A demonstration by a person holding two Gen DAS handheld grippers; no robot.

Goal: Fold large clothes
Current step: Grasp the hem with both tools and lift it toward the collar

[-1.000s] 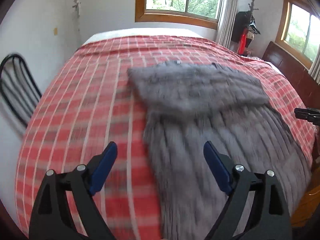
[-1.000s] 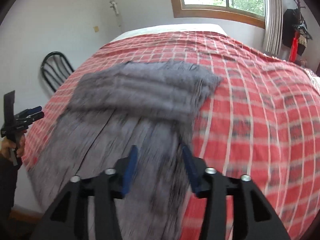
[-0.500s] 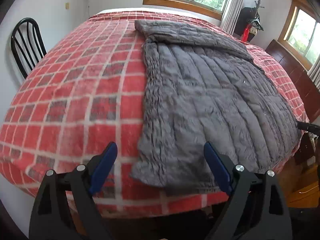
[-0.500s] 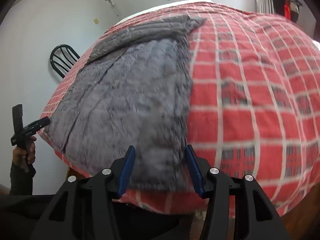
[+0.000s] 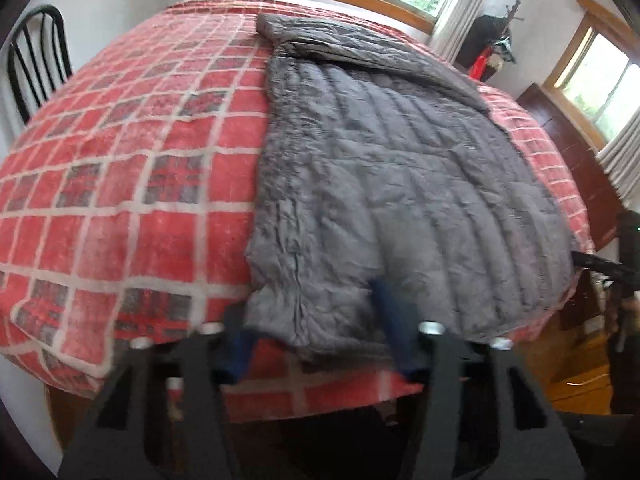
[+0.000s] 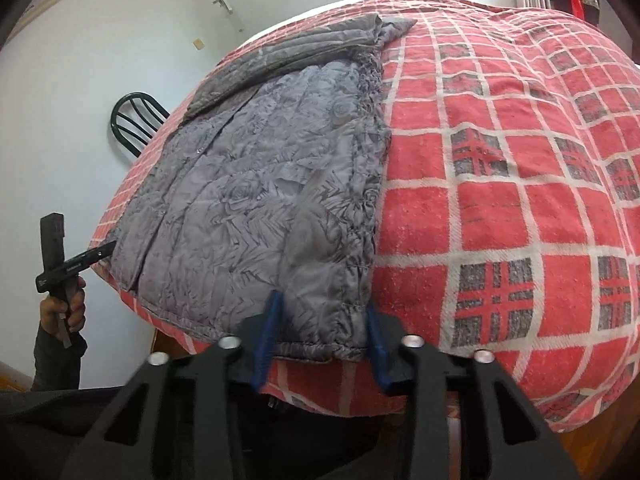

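- Jacket (image 5: 384,184), grey and quilted, lies flat on the bed (image 5: 120,184); its sleeves are folded across the far end at 12 o'clock, so I judge the first folds done.
- Hem sits at the bed's near edge, at 6 o'clock in both views; the lengthwise folds are left to do.
- Left gripper (image 5: 316,332) has just been closing, and its blue pads now pinch the hem's corner.
- Right gripper (image 6: 322,340) has also just been closing, with the hem's other corner between its pads; it looks pinched, the cloth puckering there.
- Containers: none visible.
- Chair (image 6: 136,122) stands by the wall at 10 o'clock in the right view, apart from the bed.
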